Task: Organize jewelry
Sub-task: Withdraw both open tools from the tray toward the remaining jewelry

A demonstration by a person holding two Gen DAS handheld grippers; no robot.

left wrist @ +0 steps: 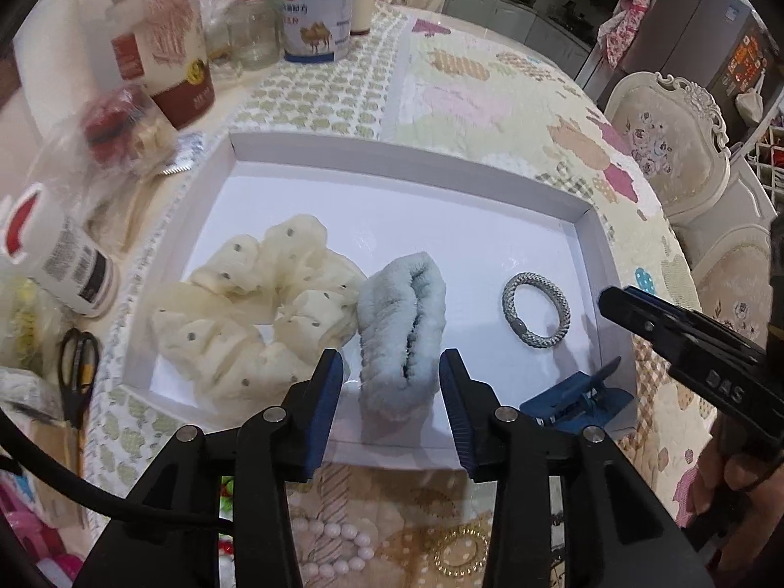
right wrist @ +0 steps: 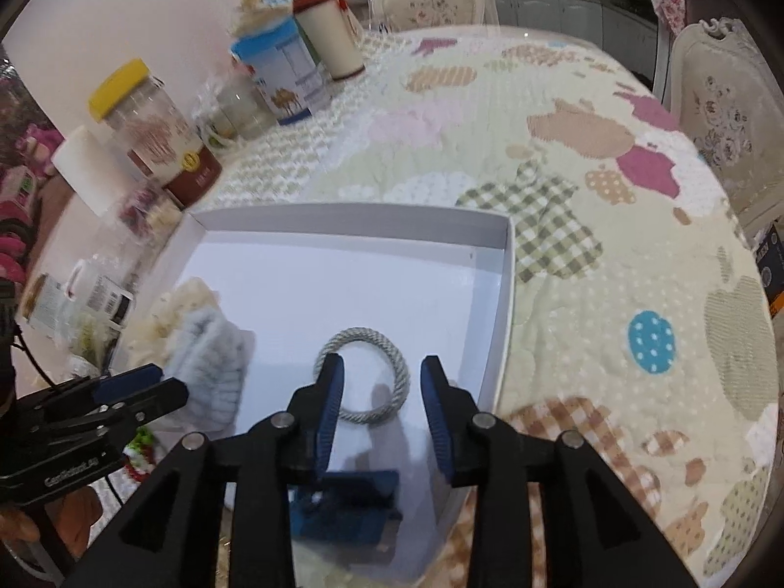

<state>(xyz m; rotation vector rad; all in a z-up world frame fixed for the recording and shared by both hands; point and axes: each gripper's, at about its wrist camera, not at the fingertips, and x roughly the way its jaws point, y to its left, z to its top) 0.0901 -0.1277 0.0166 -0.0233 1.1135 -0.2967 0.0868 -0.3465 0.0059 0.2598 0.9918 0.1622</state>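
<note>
A white shallow tray (left wrist: pixel 595 264) lies on the quilted table. In it are a cream dotted scrunchie (left wrist: pixel 245 313), a light blue fuzzy scrunchie (left wrist: pixel 392 323), a grey braided hair tie (left wrist: pixel 536 309) and a dark blue hair claw clip (left wrist: pixel 578 399). My left gripper (left wrist: pixel 391 406) is open and empty, its fingers either side of the blue scrunchie's near end. My right gripper (right wrist: pixel 381 411) is open and empty above the grey hair tie (right wrist: pixel 392 367), with the blue claw clip (right wrist: pixel 348 504) below it. The tray's wall also shows in the right wrist view (right wrist: pixel 507 294).
Jars, bottles and a blue milk-powder tin (left wrist: pixel 318 5) crowd the table's back left. Black scissors (left wrist: pixel 76 372) lie left of the tray. A white pearl necklace (left wrist: pixel 338 539) and a gold ring-shaped piece (left wrist: pixel 460 553) lie on the cloth near me. Chairs (left wrist: pixel 671 147) stand to the right.
</note>
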